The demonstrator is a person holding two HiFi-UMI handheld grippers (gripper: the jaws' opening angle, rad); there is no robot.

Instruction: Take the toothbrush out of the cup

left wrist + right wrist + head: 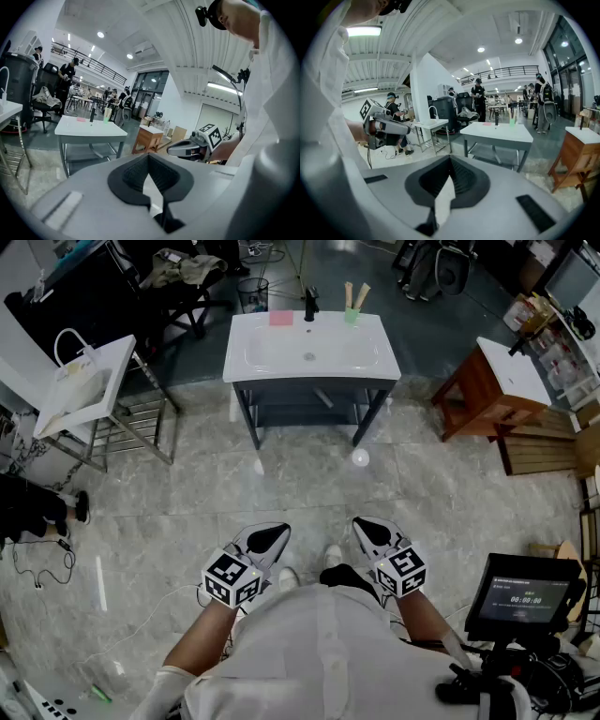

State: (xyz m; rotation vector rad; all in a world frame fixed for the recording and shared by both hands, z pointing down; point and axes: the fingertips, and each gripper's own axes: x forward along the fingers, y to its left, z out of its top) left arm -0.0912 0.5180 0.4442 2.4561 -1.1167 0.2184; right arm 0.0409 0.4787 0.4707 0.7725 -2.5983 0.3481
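A green cup (352,315) stands at the back of a white sink table (272,360), to the right of a black faucet (310,304). Two pale-handled toothbrushes (349,293) stick up out of it. My left gripper (272,538) and right gripper (368,531) are held close to my body, side by side, far short of the table. Both point toward it, slightly downward, and both are shut with nothing between the pads. The left gripper view shows the cup (107,115) small and far off beyond my left gripper (149,157). The right gripper view shows the cup (512,122) the same way past my right gripper (450,161).
A pink block (281,318) lies left of the faucet. A second white sink on a metal stand (80,390) is at the left, and a wooden stand with a white top (492,381) at the right. A monitor (525,594) sits at lower right. Marble floor lies between me and the table.
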